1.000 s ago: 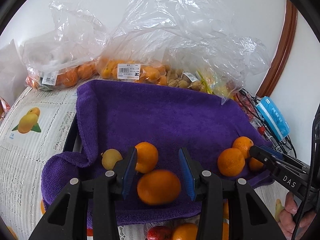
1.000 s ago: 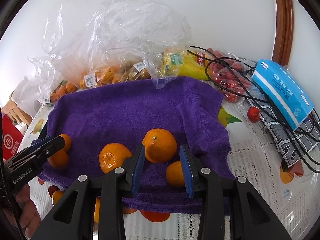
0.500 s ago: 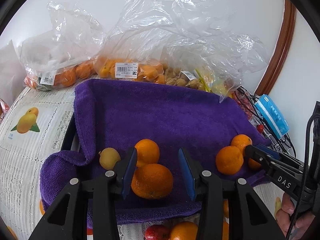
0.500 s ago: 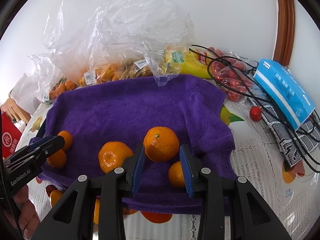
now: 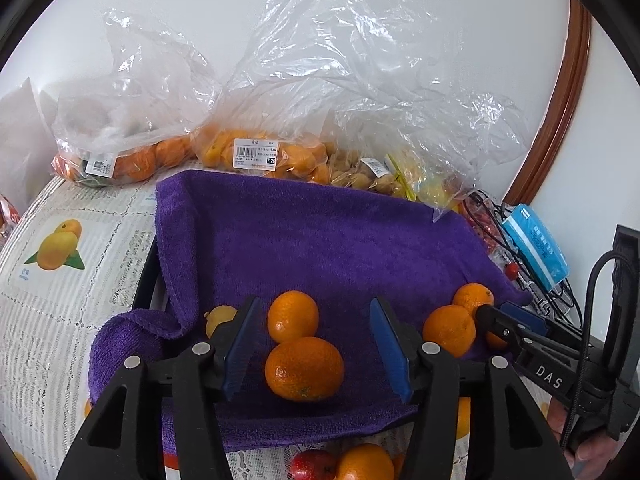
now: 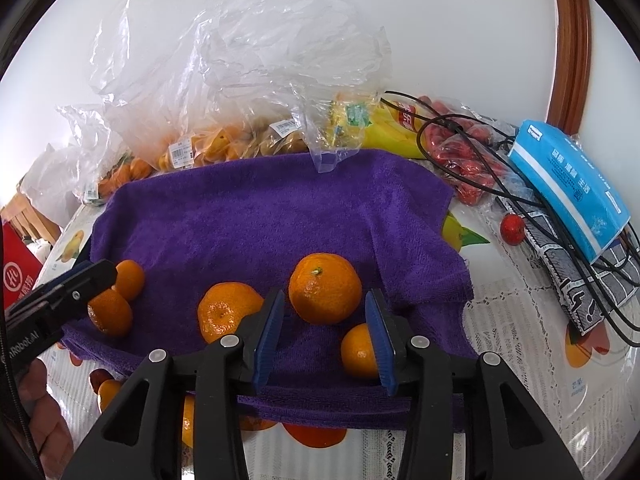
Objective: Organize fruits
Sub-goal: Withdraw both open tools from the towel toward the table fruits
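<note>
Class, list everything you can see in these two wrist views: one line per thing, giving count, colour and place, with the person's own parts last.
oranges: five, orange, on the towel's near part
small yellow fruit: one, yellow, by the towel's left fold
purple towel: one, purple, spread mid-table
fruit bags: several, clear plastic, behind the towel by the wall
tissue pack: one, blue and white, far right
black cable: one, black, looping over the right-side items
small red fruit: one, red, right of the towel
tablecloth: one, white with fruit prints, under everything
left gripper: one, black with blue pads, open around an orange
right gripper: one, black with blue pads, open near an orange
</note>
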{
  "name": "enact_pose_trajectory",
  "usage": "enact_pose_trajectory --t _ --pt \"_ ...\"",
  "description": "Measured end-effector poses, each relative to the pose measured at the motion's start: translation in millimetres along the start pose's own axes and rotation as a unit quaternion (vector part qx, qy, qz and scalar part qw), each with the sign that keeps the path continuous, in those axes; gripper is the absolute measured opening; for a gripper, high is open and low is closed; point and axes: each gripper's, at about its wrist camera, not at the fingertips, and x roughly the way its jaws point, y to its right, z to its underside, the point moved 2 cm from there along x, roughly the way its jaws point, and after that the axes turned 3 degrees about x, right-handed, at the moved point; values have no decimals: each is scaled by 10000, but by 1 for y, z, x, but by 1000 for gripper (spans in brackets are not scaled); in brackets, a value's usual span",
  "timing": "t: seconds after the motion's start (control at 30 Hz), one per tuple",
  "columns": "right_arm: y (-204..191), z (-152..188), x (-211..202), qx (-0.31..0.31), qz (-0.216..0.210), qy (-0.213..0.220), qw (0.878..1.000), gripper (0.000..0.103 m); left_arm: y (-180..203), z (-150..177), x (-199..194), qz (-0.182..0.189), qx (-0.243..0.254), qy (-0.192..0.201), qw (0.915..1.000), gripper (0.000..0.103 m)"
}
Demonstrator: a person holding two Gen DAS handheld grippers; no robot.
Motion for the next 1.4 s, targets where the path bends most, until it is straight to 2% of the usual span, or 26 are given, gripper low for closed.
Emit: enact_pose_trajectory --t 0.37,0.93,1.2,1.4 --pt "-1 0 0 -20 17 0 10000 43 -6 -5 -8 -2 -185 90 9998 59" --pt "-4 1 0 -152 150 46 9998 43 -6 -5 -8 -2 -208 86 9997 60" --pt "-15 1 -10 -299 -104 138 9994 46 -11 -11 -16 -109 -284 130 9995 64" --pt "-24 8 -27 -311 -98 109 9994 47 -28 -20 -25 -177 -499 119 9985 65"
